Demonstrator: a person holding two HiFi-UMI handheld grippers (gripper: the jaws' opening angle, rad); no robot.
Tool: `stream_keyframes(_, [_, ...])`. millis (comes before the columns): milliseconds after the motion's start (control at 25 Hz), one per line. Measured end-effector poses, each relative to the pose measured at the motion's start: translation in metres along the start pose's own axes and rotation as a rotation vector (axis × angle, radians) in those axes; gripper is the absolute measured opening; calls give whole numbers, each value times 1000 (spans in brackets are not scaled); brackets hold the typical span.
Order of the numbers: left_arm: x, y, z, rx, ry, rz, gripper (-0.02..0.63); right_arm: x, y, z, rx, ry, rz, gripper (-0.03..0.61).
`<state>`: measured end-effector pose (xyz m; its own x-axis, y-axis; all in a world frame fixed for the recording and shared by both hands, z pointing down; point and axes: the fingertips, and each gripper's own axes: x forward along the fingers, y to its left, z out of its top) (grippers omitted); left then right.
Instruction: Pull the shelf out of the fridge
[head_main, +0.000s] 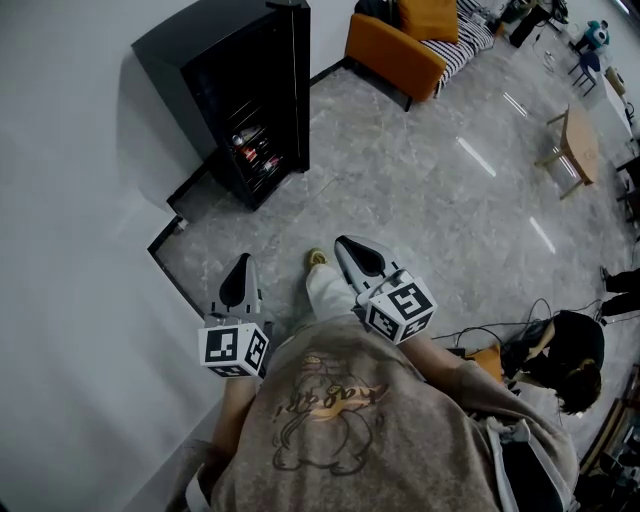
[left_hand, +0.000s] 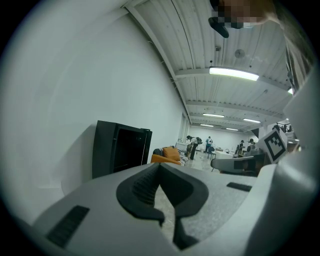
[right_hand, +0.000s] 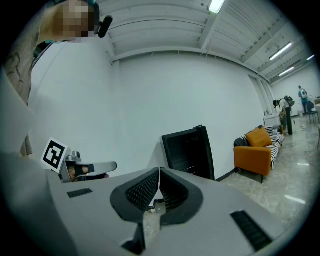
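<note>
Both the left gripper (head_main: 243, 262) and the right gripper (head_main: 345, 245), closed and empty, point toward the black fridge (head_main: 245, 90) at upper left; jaws kept together could bump it, not grip.

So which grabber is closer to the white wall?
The left gripper: it is right beside the white wall, while the right gripper is farther out over the grey floor.

We see a bright room lit by long ceiling lights (left_hand: 233, 73). They make shiny white streaks on the floor (head_main: 480, 157). The dark fridge (head_main: 250, 100) casts a soft shadow on the wall (head_main: 60, 150). Both gripper views bend round, with black corners.
</note>
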<state>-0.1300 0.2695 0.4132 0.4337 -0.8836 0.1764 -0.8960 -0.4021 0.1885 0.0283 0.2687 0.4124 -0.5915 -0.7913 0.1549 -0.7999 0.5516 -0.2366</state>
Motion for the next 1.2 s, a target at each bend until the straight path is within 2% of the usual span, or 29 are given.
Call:
stream_keyframes(440, [48,14,2,-9,19,-13,5,38,-34,-4,8,28,-15,23])
stream_keyframes(1200, [148,54,42,-16,37,14,6,124,-92,31,42,56,22,23])
